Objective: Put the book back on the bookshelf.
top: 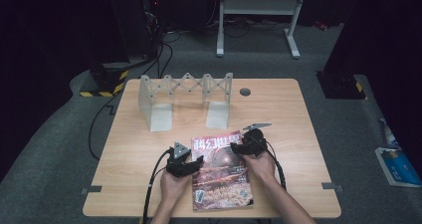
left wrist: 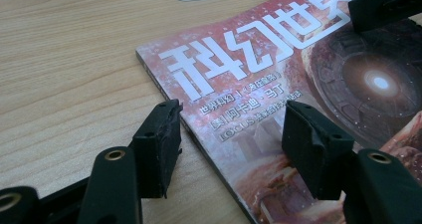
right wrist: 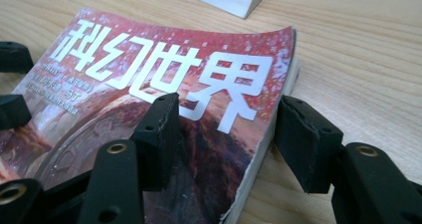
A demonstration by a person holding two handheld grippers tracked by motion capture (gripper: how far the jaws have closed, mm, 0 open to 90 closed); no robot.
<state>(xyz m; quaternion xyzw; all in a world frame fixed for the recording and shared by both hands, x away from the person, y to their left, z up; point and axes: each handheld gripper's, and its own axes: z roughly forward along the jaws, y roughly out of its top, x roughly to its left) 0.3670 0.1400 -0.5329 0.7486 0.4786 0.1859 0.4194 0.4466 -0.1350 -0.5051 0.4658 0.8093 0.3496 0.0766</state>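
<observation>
A magazine [top: 221,171] with a red cover and large white characters lies flat near the table's front edge. My left gripper [top: 198,163] is at its left edge. In the left gripper view the magazine [left wrist: 259,69] has its spine running between the jaws of that gripper [left wrist: 231,114], one jaw over bare wood and one over the cover, neither pressing on it. My right gripper [top: 237,148] is at the top right corner. There the magazine [right wrist: 149,74] has its page edge between the wide jaws of that gripper [right wrist: 229,107], one over the cover and one beside it.
A grey folding rack [top: 185,92] with two flat feet stands at the back of the wooden table [top: 298,114]. A round grommet [top: 245,91] sits to its right. A white metal frame [top: 259,7] and a blue packet [top: 398,167] are on the floor.
</observation>
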